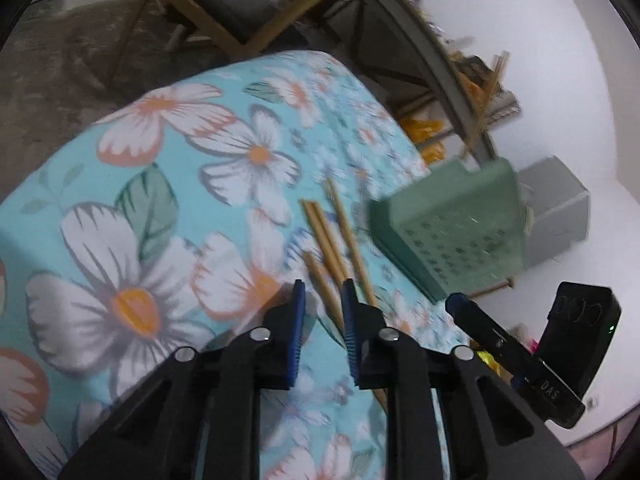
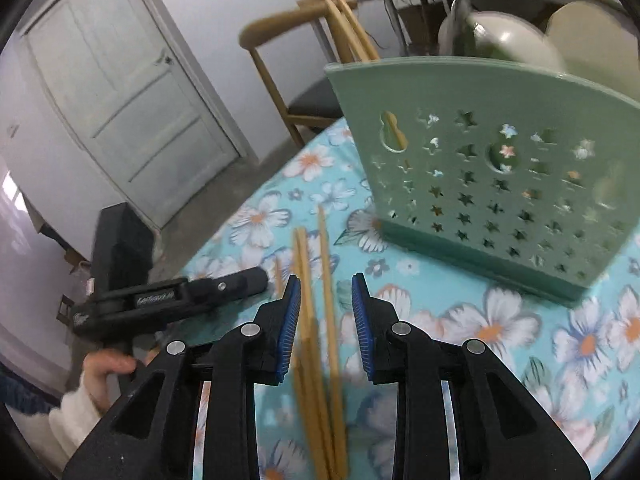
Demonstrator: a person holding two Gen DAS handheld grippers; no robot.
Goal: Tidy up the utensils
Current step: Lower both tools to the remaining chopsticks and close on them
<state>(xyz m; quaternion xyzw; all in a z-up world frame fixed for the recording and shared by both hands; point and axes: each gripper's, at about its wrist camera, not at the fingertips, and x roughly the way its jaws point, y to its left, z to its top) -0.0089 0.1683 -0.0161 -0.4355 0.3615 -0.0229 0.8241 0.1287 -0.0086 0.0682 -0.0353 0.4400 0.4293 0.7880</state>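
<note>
Several wooden chopsticks (image 2: 316, 280) lie loose on the floral tablecloth (image 2: 500, 332); they also show in the left wrist view (image 1: 332, 240). A green perforated utensil holder (image 2: 500, 168) stands behind them, with a few chopsticks (image 2: 344, 20) upright in its left end. The holder shows in the left wrist view (image 1: 452, 224) too. My right gripper (image 2: 326, 304) is open, hovering over the loose chopsticks, empty. My left gripper (image 1: 323, 304) is open and empty just above the near ends of the chopsticks; it appears at the left of the right wrist view (image 2: 200, 292).
The table edge (image 1: 120, 112) drops to a grey floor with wooden chairs (image 1: 224, 12) beyond. White bowls or plates (image 2: 520, 36) stand behind the holder. A grey box (image 1: 556, 204) sits behind the holder. A white door (image 2: 128, 100) is at the far left.
</note>
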